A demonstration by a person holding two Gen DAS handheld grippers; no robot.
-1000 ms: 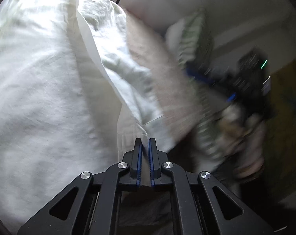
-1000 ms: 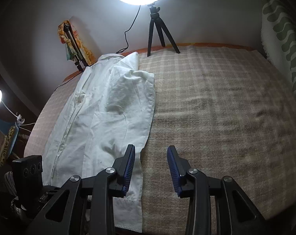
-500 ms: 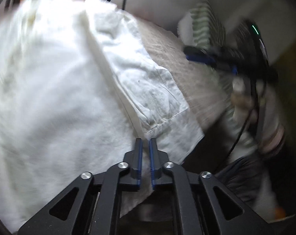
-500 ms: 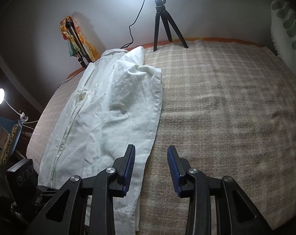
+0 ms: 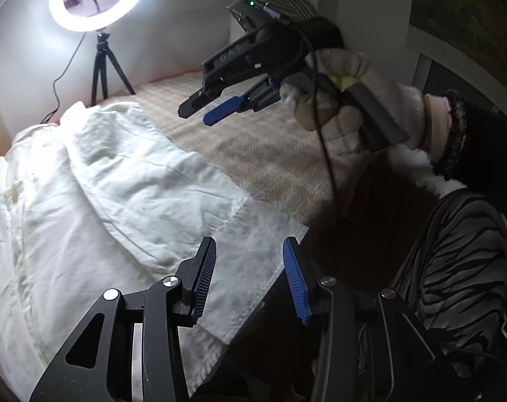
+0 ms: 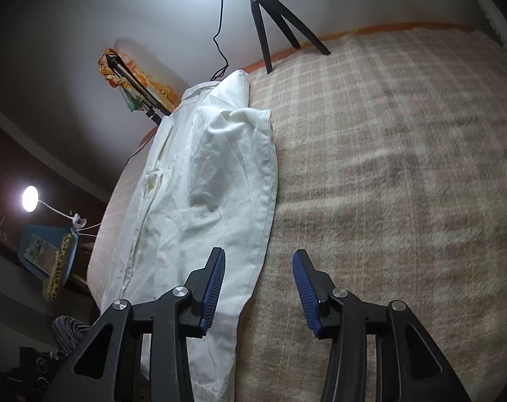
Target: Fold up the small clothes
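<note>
A white shirt [image 5: 126, 201] lies spread lengthwise on the beige checked blanket [image 5: 263, 154], one side folded over onto its middle. My left gripper [image 5: 250, 251] is open and empty just above the shirt's near hem corner. My right gripper [image 6: 258, 261] is open and empty, hovering over the shirt's right edge [image 6: 220, 174] and the blanket [image 6: 404, 167]. In the left wrist view the right gripper [image 5: 206, 114] shows held in a gloved hand above the blanket, apart from the shirt.
A ring light on a black tripod [image 5: 102, 57] stands at the bed's far edge by the wall, also in the right wrist view [image 6: 270, 16]. A small lamp [image 6: 30, 197] glows at left beside the bed. The person's striped clothing [image 5: 454, 284] is at right.
My left gripper has opened and let go of the shirt's hem, and its view has swung up. The folded side now lies flat. My right gripper has risen a little, still open.
</note>
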